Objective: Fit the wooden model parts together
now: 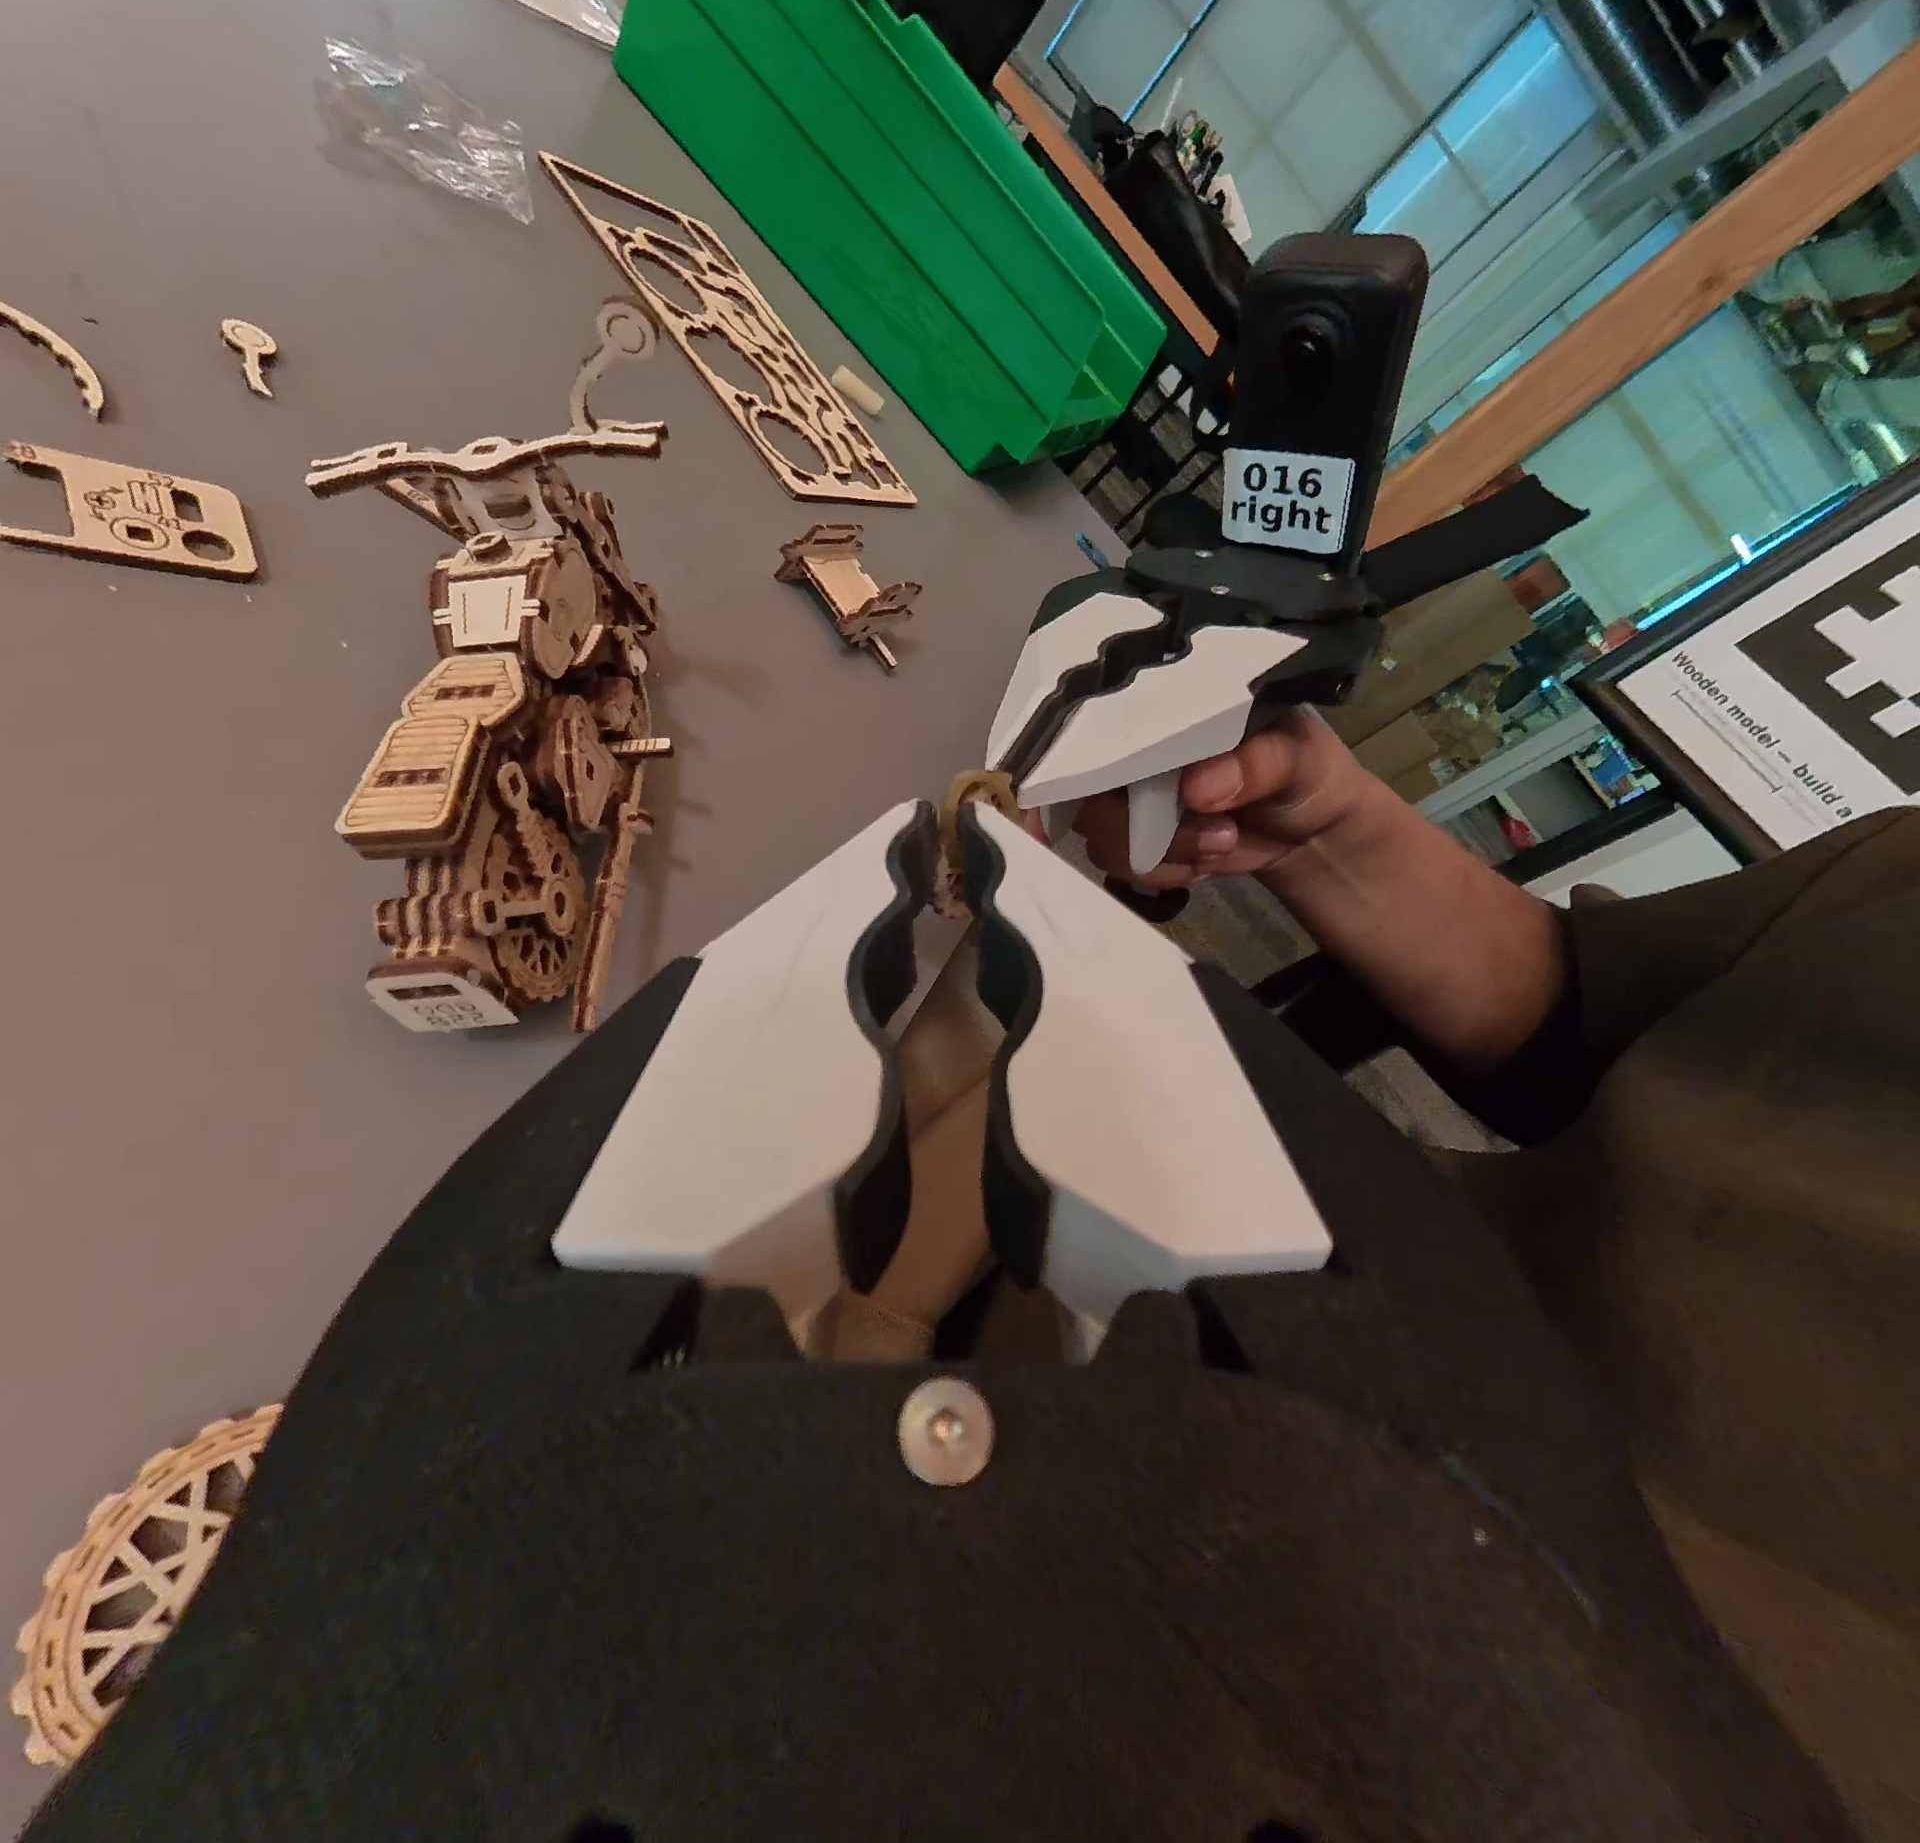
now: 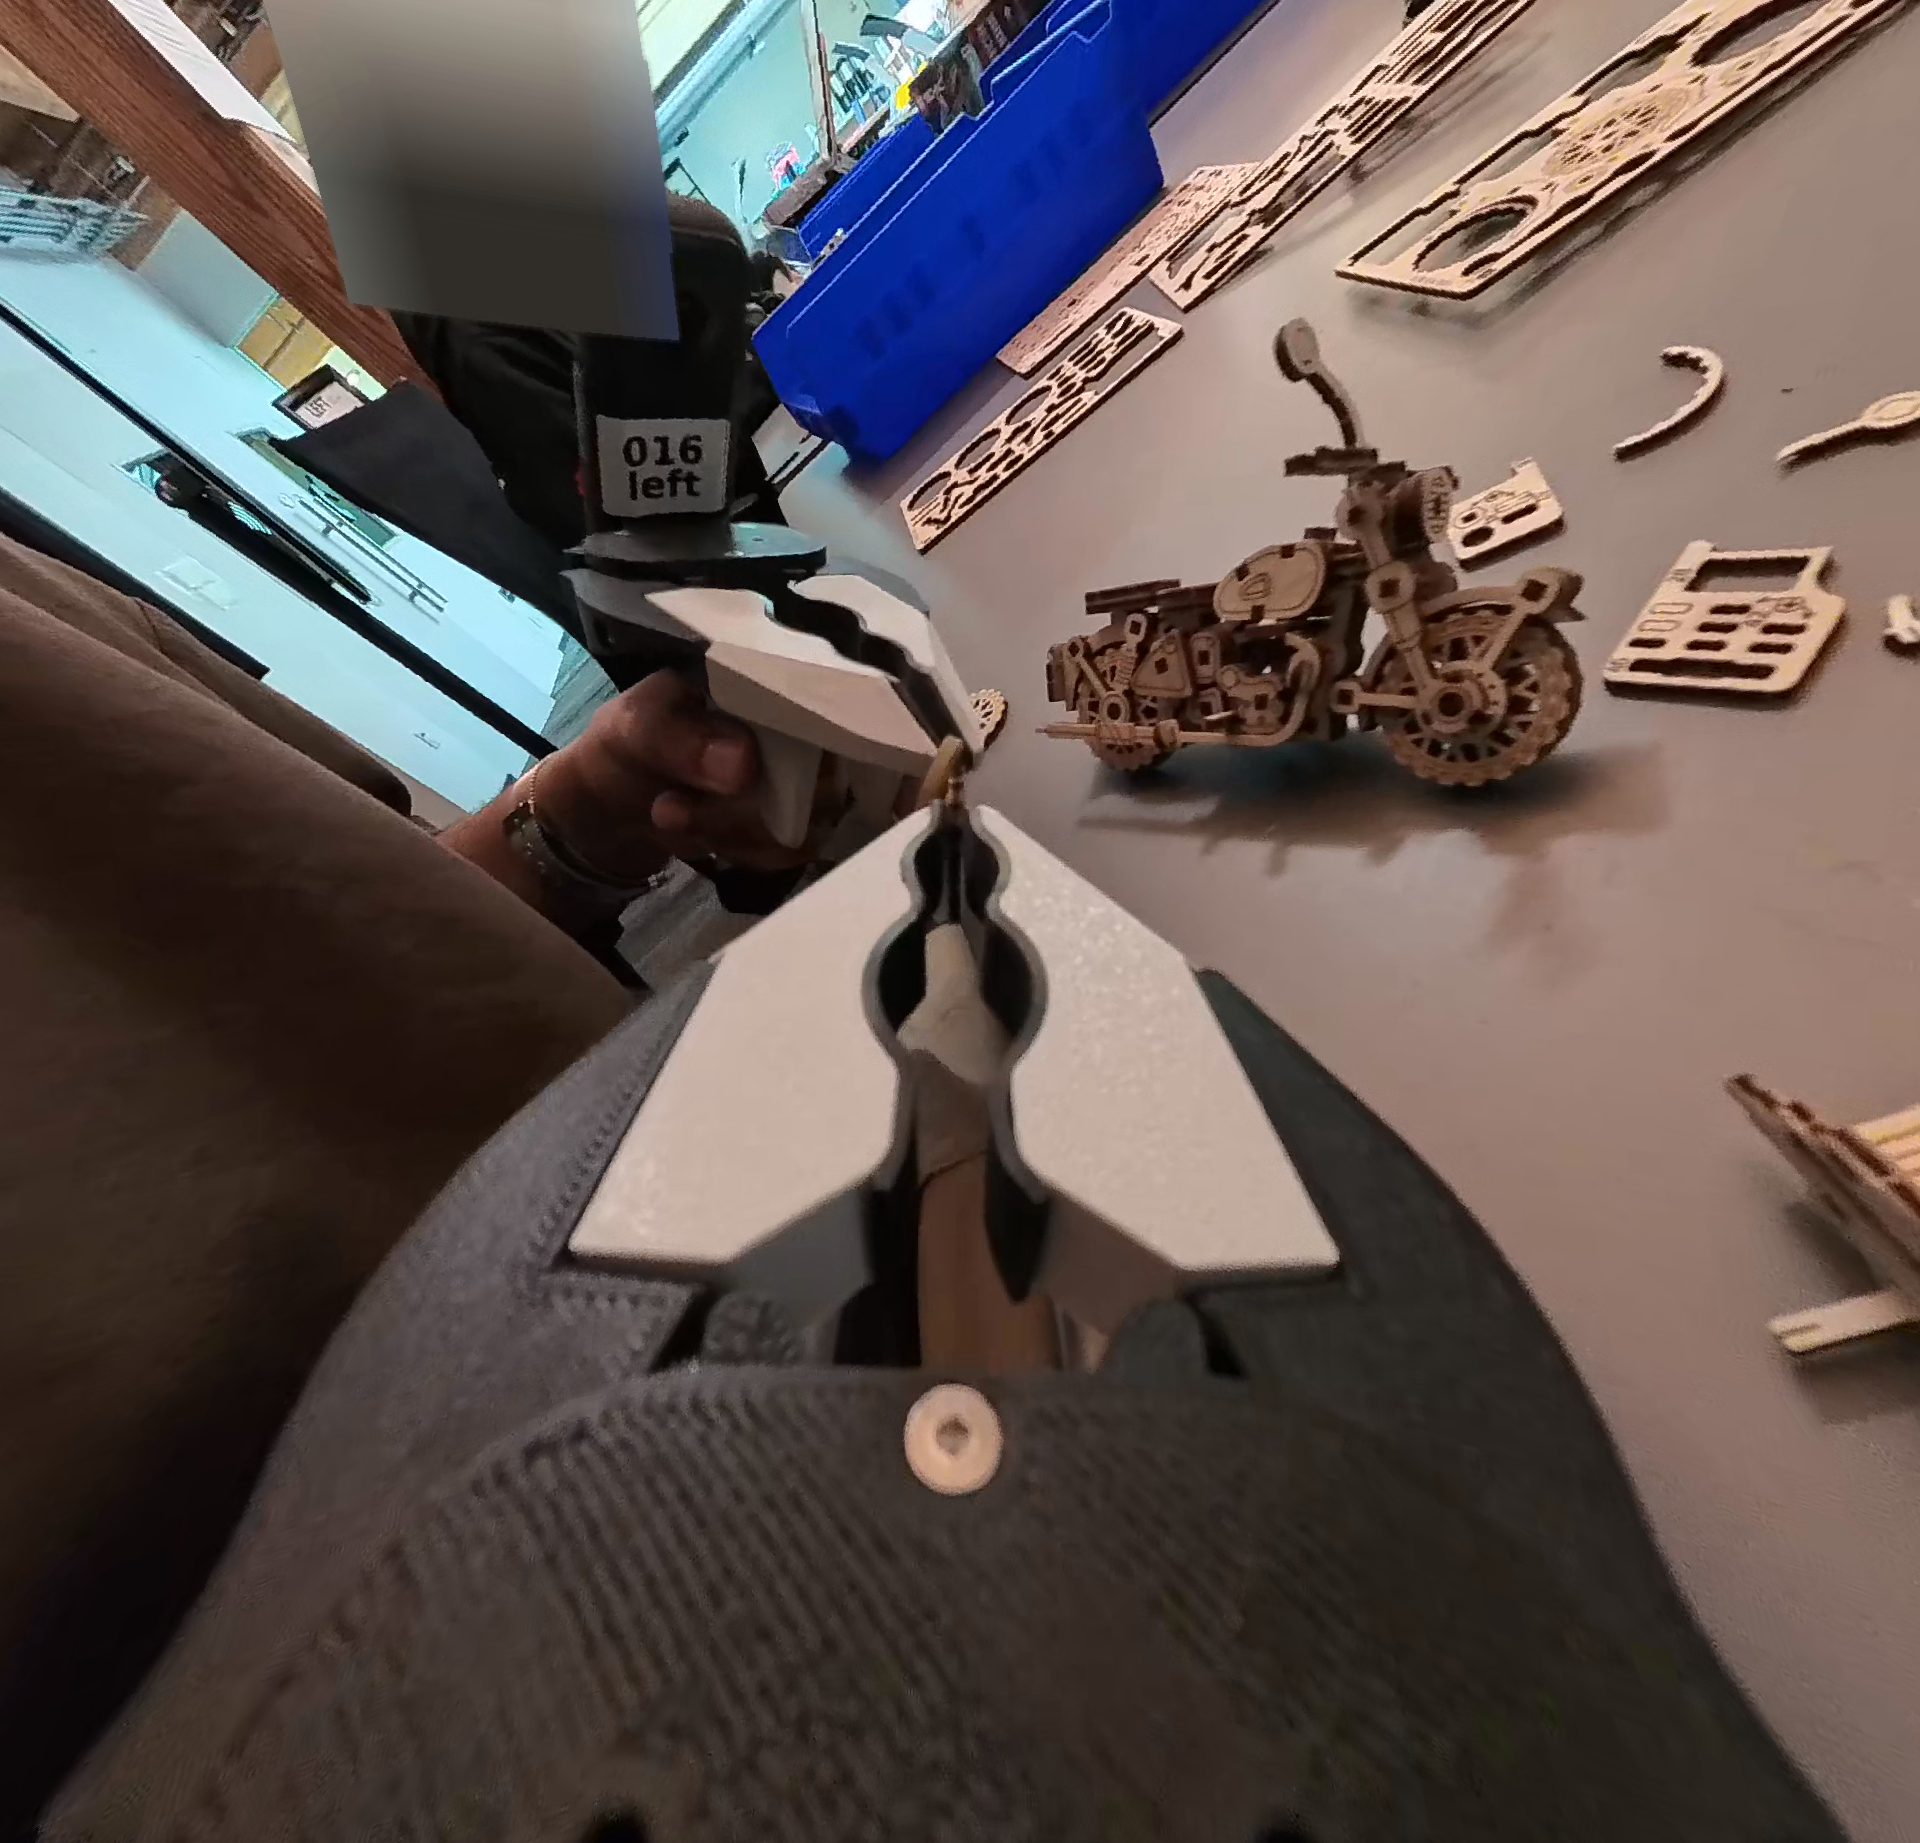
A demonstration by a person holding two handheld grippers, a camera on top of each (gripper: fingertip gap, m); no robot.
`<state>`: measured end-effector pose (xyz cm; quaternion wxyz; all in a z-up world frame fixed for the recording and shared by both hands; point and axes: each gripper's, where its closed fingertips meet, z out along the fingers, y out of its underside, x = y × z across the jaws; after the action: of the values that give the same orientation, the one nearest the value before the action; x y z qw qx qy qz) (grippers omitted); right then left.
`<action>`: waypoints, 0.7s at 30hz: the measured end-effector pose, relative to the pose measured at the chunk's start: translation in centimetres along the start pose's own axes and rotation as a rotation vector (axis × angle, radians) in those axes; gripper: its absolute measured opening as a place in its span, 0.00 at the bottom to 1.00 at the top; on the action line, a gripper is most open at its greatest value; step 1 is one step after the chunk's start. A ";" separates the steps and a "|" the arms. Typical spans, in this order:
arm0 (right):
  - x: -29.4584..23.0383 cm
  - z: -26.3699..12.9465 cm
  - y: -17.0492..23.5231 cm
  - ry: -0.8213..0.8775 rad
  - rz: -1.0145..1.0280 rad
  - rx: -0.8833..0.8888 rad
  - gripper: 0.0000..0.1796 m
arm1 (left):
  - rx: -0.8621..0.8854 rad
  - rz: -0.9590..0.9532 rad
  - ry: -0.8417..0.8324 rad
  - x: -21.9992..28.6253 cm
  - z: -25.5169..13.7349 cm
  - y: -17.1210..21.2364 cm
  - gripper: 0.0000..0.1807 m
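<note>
- The left gripper (image 1: pixel 940 837) has its white fingers closed on a small wooden piece (image 1: pixel 948 874), which sits right at its tips and is mostly hidden between the pads.
- Tip to tip with it, the right gripper (image 1: pixel 1003 770) pinches a small tan wooden ring (image 1: pixel 977 791); the two parts meet, or nearly so (the contact itself is too small to read).
- The step in hand looks like seating the ring onto the held piece. To do it well, I would keep both grips firm, line the parts up on one axis, and press gently without twisting, since thin laser-cut wood may snap.
- The left wrist view alone shows the ring's open curve, a spoked wooden wheel (image 1: pixel 114 1585) close beside the gripper body, and a green plastic bin (image 1: pixel 883 204) far ahead.
- The right wrist view alone shows the brown wooden motorcycle model (image 2: pixel 1340 650) standing upright ahead and to the right of the tips, a blue plastic bin (image 2: pixel 966 255) beyond, and the ring edge-on.
</note>
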<state>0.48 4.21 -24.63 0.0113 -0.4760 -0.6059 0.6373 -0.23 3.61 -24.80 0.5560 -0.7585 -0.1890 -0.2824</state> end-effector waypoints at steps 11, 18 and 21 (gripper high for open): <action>0.3 -0.1 0.6 0.012 -0.013 -0.043 0.01 | -0.024 0.052 -0.049 -0.6 -0.2 0.3 0.00; 0.2 -0.2 0.4 -0.008 0.014 -0.028 0.01 | -0.057 0.088 -0.071 -0.7 0.1 0.8 0.00; 0.1 -0.3 0.2 -0.015 0.025 -0.018 0.01 | -0.048 0.066 -0.050 -0.5 0.1 0.7 0.00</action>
<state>0.71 4.44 -24.84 -0.0056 -0.4786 -0.6057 0.6356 -0.18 3.47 -25.64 0.5417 -0.7843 -0.1709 -0.2496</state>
